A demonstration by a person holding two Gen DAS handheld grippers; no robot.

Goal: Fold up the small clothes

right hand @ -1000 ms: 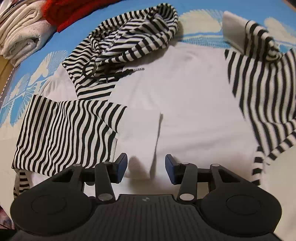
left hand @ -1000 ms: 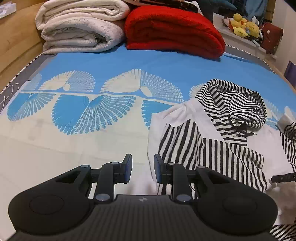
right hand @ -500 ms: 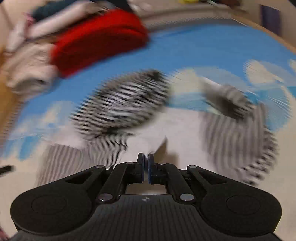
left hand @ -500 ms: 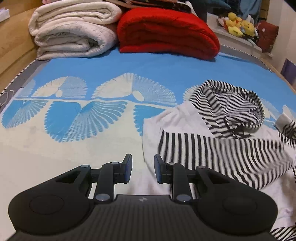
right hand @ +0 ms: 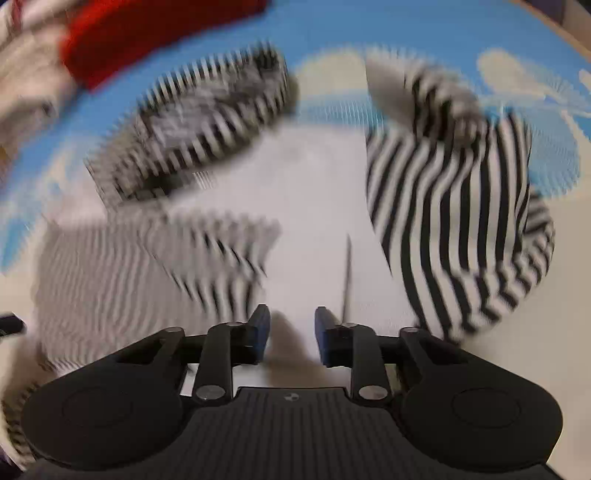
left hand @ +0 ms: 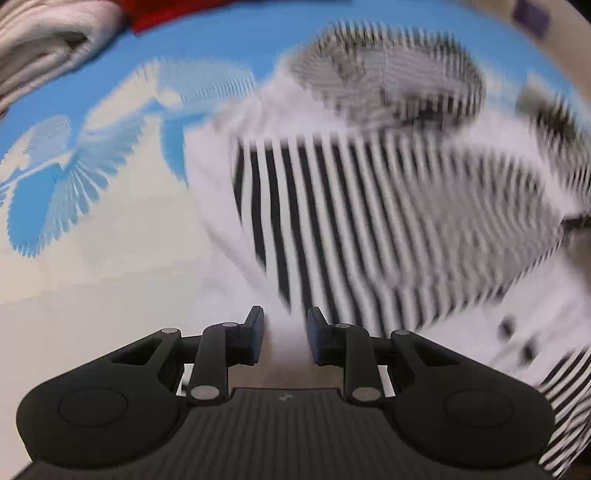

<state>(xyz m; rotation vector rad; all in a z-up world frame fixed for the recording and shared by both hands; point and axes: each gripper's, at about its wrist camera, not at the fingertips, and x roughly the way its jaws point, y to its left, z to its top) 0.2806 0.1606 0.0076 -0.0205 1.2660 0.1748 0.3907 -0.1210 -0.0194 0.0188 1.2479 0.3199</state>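
Left tool [left hand: 285, 334] narrow, empty, over white, black-striped cotton hoodie [left hand: 369, 229] on blue patterned bed sheet [left hand: 92, 229]. Right tool [right hand: 291, 334] jaws opening, nothing between.

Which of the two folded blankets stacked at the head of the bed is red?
The red blanket, lying right of the cream blanket in the right wrist view; the other is pale cream, not red.

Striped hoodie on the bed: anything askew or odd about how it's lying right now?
Yes. The hoodie lies rumpled on the blue bedspread. One striped sleeve is bunched and curled on its right side, while the other sleeve is folded across the white body. The hood sits crumpled and tilted. Both views are motion-blurred, so finer detail is unclear.
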